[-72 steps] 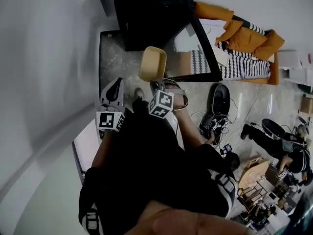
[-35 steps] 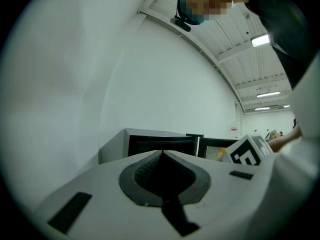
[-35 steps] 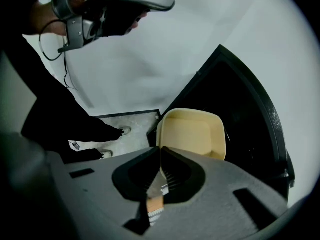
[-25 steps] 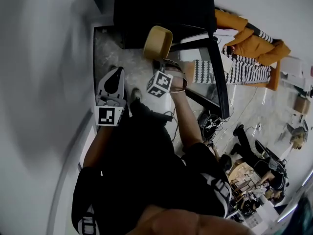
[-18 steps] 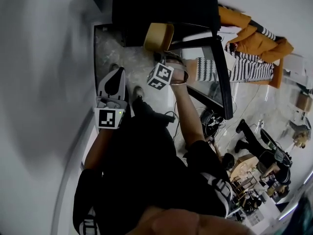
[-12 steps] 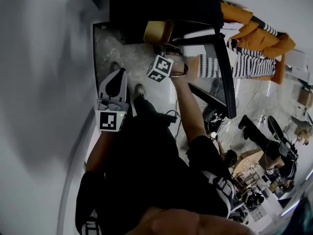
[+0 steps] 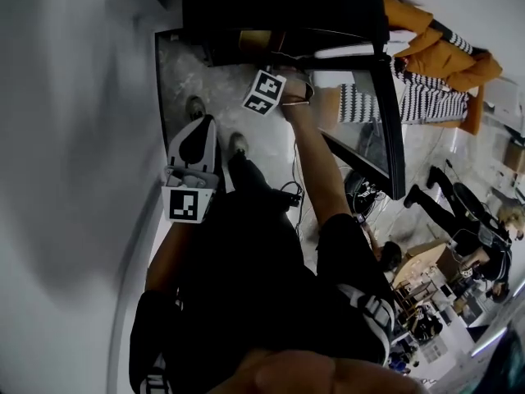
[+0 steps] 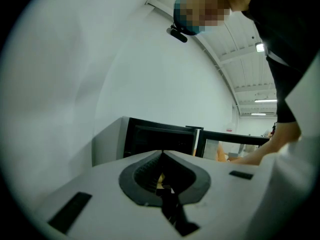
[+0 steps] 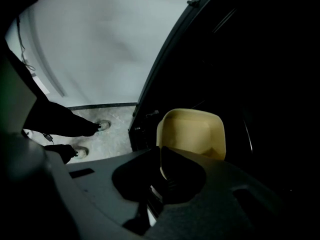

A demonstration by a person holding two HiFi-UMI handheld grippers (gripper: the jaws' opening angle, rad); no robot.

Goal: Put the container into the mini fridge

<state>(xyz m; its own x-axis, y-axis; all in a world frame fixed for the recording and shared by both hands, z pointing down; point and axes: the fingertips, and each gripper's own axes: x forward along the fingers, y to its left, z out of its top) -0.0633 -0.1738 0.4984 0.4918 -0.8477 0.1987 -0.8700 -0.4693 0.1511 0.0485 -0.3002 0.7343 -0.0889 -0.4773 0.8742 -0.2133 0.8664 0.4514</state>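
The right arm (image 7: 316, 167) is stretched far forward, the right gripper (image 7: 280, 71) pinched tight on the container (image 9: 192, 131) rim. The left gripper (image 7: 199, 130) hangs close by the body, jaws together, holding nothing.

Fridge (image 7: 279, 2) open — door (image 7: 390, 113) flanks rt.
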